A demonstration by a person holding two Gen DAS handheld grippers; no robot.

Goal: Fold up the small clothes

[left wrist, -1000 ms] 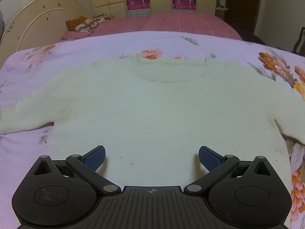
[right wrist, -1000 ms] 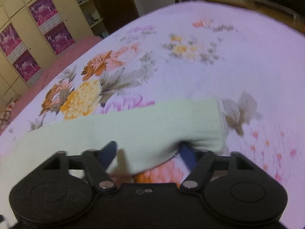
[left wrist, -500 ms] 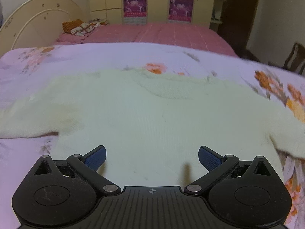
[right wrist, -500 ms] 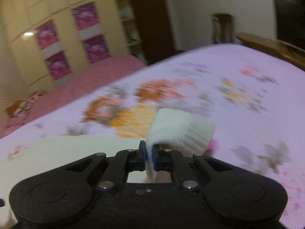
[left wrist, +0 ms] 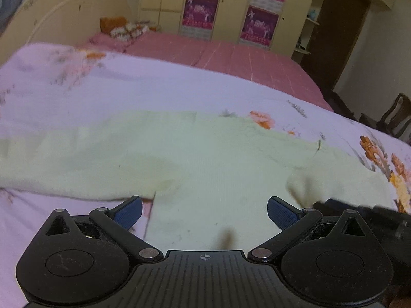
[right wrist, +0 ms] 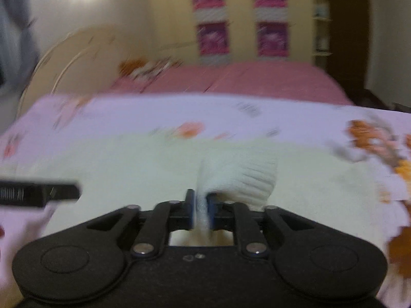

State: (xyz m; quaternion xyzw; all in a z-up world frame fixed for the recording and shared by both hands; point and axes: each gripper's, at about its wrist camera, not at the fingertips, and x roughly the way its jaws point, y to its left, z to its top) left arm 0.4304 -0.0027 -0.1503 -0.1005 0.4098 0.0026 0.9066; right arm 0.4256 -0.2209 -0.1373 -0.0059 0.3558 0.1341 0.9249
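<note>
While right gripper [right wrist: 199,211] jaws pinch sleeve cuff [right wrist: 239,177] over sweater [left wrist: 205,159] body, next: lay sleeve flat; left gripper [left wrist: 204,209] jaws wide, empty.

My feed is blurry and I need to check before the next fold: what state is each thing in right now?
Sweater: spread flat on the bedspread, front up, not yet folded.
Right sleeve cuff: lifted off the bed, pinched and carried over the sweater body.
Left sleeve: lying stretched out flat.
Right gripper: fingers closed on the cuff, having just eased slightly.
Left gripper: fingers wide open, holding nothing.
</note>
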